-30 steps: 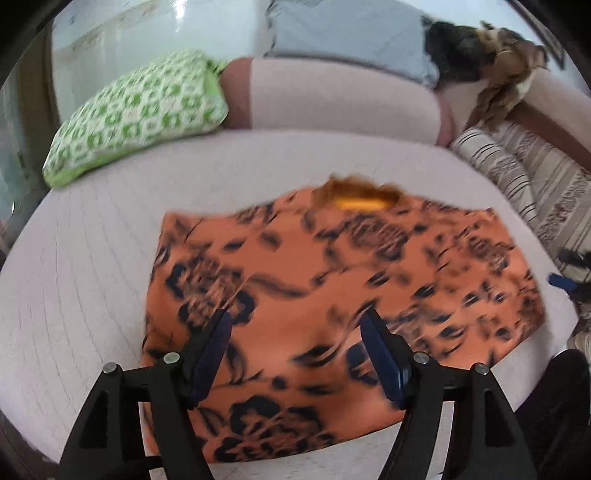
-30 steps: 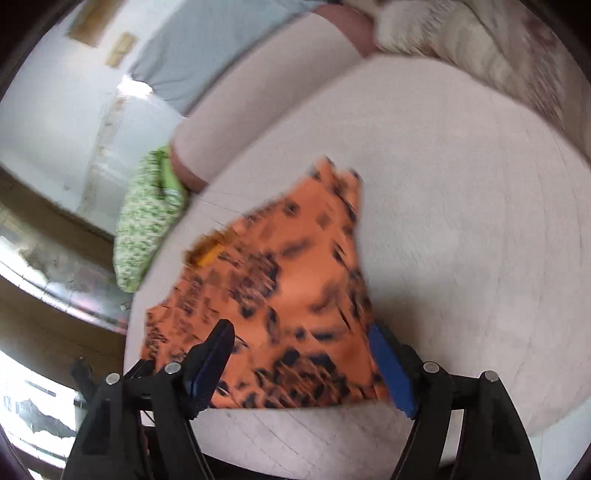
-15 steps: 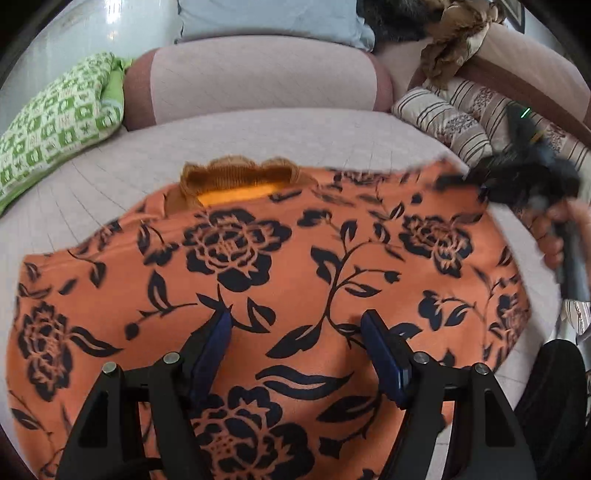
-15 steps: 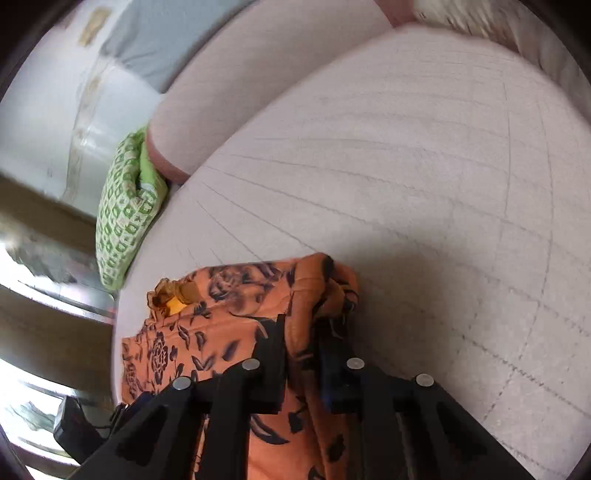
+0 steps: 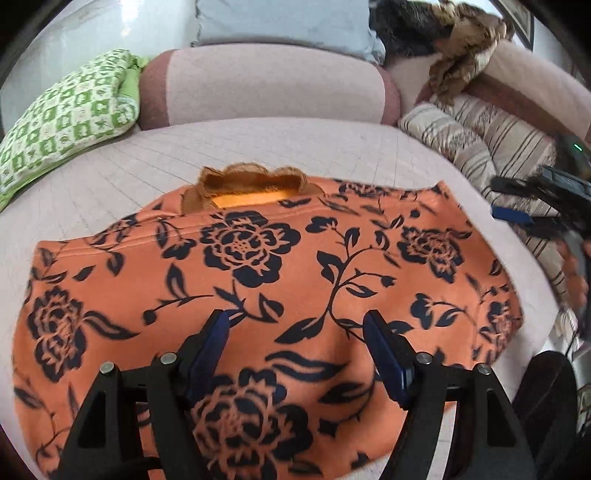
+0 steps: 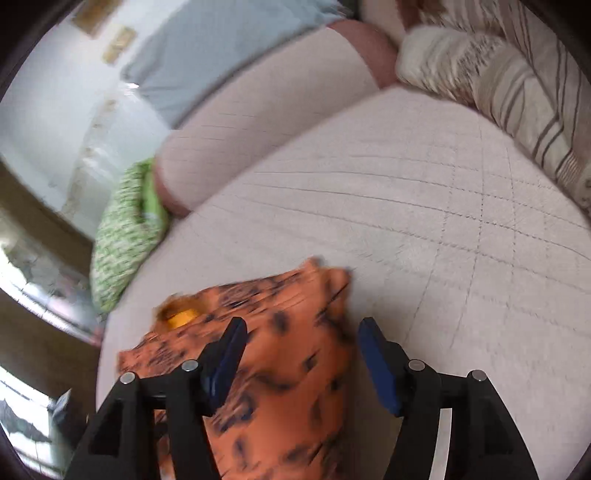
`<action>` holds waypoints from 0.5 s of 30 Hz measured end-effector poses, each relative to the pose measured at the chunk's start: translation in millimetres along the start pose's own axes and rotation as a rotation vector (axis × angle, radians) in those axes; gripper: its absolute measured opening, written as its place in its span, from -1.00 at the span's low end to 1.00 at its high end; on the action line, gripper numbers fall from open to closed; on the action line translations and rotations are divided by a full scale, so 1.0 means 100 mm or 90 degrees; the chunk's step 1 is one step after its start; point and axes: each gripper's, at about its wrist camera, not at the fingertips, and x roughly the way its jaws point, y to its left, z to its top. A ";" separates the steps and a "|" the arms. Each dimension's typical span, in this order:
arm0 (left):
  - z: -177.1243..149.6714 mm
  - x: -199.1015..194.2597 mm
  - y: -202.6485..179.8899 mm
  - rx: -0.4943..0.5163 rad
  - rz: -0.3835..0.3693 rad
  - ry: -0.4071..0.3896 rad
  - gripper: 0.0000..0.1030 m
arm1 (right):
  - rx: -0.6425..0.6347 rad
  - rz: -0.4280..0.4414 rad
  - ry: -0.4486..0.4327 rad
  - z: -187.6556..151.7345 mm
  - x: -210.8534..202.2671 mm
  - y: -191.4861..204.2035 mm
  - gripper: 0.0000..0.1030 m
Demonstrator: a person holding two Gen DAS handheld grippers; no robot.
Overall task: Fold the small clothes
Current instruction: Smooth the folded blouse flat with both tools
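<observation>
An orange garment (image 5: 258, 258) with a dark flower print lies spread flat on the pale quilted bed (image 5: 295, 147), its brown collar at the far edge. My left gripper (image 5: 295, 321) hovers open over the garment's near half, nothing between its fingers. My right gripper (image 6: 301, 326) is opening its jaws; the garment (image 6: 288, 362) lies under and between them, and the pads do not press it. In the left wrist view the right gripper (image 5: 506, 199) is off the garment's far right corner, held by a hand (image 5: 572, 273).
A green patterned pillow (image 5: 66, 122) lies at the back left. A pink bolster (image 5: 273, 85) and a light blue pillow (image 5: 280, 22) line the back. Striped cushions (image 5: 480, 147) and a brown furry throw (image 5: 465, 48) fill the right side.
My right gripper was shut on the garment's right edge half a second ago and has since let it go and drawn back. The left gripper moved in closer over the garment.
</observation>
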 end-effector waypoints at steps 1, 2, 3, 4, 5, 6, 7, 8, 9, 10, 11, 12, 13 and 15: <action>-0.02 -0.09 0.01 -0.003 -0.001 -0.011 0.46 | -0.005 0.045 0.011 -0.13 -0.09 0.12 0.28; -0.03 -0.15 0.01 -0.005 0.000 -0.016 0.46 | -0.006 0.079 0.022 -0.21 -0.13 0.17 0.29; -0.06 -0.20 0.03 -0.005 0.000 -0.021 0.46 | -0.001 0.124 0.041 -0.34 -0.11 0.25 0.37; -0.10 -0.23 0.04 -0.007 0.003 -0.020 0.46 | 0.010 0.161 0.066 -0.47 -0.07 0.26 0.40; -0.14 -0.22 0.06 -0.010 0.006 -0.012 0.46 | 0.026 0.155 0.089 -0.61 0.04 0.22 0.43; -0.17 -0.18 0.09 -0.017 0.010 0.004 0.46 | 0.054 0.088 0.117 -0.76 0.20 0.08 0.43; -0.19 -0.12 0.11 -0.024 0.014 0.025 0.46 | 0.096 0.043 0.146 -0.87 0.34 -0.09 0.43; -0.24 -0.04 0.15 -0.028 0.025 0.056 0.46 | 0.160 0.067 0.130 -0.96 0.37 -0.28 0.20; -0.26 -0.05 0.15 -0.019 0.033 0.057 0.46 | 0.185 0.088 0.107 -0.96 0.28 -0.32 0.15; -0.27 -0.09 0.13 -0.010 0.035 0.046 0.46 | 0.187 0.086 0.107 -0.92 0.16 -0.28 0.16; -0.28 -0.14 0.13 -0.006 0.040 0.037 0.46 | 0.168 0.071 0.089 -0.90 0.05 -0.24 0.24; -0.27 -0.17 0.13 -0.010 0.040 0.032 0.46 | 0.141 0.054 0.062 -0.87 -0.08 -0.19 0.36; -0.25 -0.21 0.13 -0.018 0.032 0.025 0.46 | 0.133 0.045 0.049 -0.87 -0.17 -0.17 0.40; -0.23 -0.24 0.13 -0.030 0.029 0.014 0.46 | 0.191 0.043 0.055 -0.92 -0.25 -0.29 0.51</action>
